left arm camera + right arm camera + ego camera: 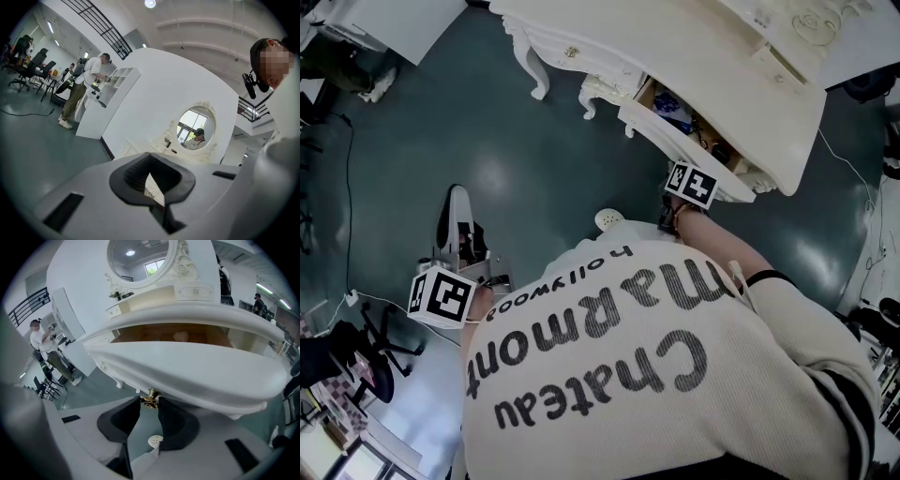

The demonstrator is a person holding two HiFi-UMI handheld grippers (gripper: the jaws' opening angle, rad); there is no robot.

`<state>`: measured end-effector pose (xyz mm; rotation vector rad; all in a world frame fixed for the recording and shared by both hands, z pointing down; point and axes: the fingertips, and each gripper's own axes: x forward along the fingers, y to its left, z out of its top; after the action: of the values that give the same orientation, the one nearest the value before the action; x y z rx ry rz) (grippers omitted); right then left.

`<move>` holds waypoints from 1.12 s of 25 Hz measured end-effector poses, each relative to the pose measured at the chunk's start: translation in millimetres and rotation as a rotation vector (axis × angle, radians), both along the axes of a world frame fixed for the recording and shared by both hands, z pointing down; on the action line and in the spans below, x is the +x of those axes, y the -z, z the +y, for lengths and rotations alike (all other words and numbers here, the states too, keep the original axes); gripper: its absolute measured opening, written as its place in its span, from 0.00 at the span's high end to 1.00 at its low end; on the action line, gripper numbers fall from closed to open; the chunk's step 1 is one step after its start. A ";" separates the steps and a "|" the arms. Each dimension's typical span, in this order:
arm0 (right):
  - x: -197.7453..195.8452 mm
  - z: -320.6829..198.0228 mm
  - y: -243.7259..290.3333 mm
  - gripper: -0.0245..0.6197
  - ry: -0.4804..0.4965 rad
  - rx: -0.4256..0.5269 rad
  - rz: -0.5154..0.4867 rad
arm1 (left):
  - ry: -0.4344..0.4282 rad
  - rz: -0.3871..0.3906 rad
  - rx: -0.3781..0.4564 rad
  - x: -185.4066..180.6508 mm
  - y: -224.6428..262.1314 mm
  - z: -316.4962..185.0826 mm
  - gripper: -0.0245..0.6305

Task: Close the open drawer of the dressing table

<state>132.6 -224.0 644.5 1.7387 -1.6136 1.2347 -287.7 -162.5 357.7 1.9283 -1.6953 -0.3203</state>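
Now drawer point(670, 136) open, long front diagonal toward person point(675, 356); right gripper point(149, 404) jaws clamp its knob point(150, 397); left gripper point(150, 159) jaws closed.

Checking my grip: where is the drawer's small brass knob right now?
In the right gripper view, the small brass knob sits low centre, under the white drawer front, between the right claw's dark pads.

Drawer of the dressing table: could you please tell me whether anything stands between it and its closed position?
Nothing visible does. The right gripper has its jaws on the brass knob of the drawer, and the things inside do not seem to stick up above its sides.
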 end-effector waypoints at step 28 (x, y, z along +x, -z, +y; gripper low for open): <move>16.7 -23.1 -4.1 0.75 0.049 -0.021 0.058 | 0.045 0.014 0.015 2.8 -2.1 -9.3 0.95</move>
<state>149.3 -247.1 648.6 1.6968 -1.5950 1.1632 -284.9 -171.8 359.7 1.8960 -1.7343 -0.3638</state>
